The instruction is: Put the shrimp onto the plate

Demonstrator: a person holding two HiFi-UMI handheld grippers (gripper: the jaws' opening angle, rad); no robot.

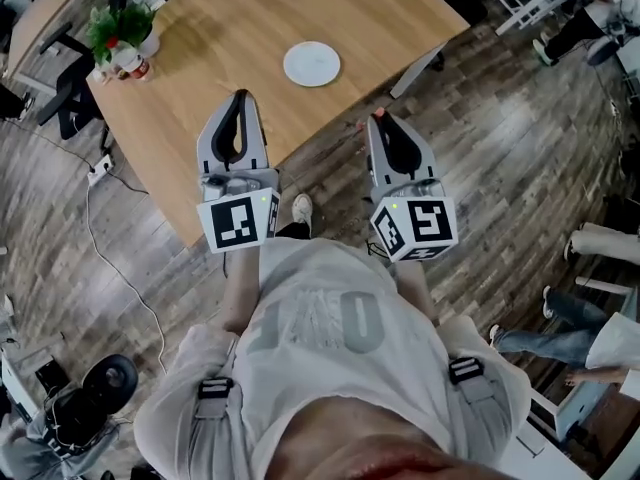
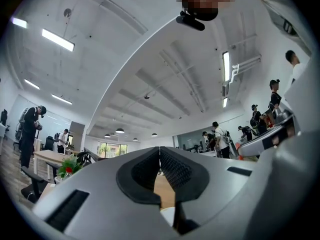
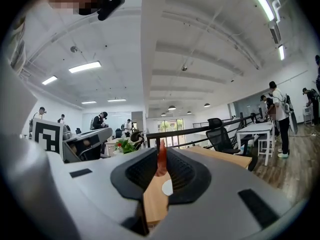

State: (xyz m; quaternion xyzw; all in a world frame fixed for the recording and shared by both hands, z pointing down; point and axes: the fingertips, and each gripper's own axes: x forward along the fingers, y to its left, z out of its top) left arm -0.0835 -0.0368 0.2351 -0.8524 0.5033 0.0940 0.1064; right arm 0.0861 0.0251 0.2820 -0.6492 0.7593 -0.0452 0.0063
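Shrimp [image 3: 161, 159] is pinched in the right gripper [image 3: 161, 165], whose jaws squeeze it from both sides. The left gripper [image 2: 160, 156] is closed with nothing in it. The plate [image 1: 311, 64] lies well away on the table [image 1: 230, 18]. I think the shrimp could slip out and drop on the floor [image 1: 480, 148] (that gripper hangs past the table's edge). It looks orange-red and thin, standing upright above the jaws.

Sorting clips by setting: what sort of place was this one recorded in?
Probably an open-plan office or workshop hall: a big wooden table, black office chairs beside white desks, and long strip lights overhead.
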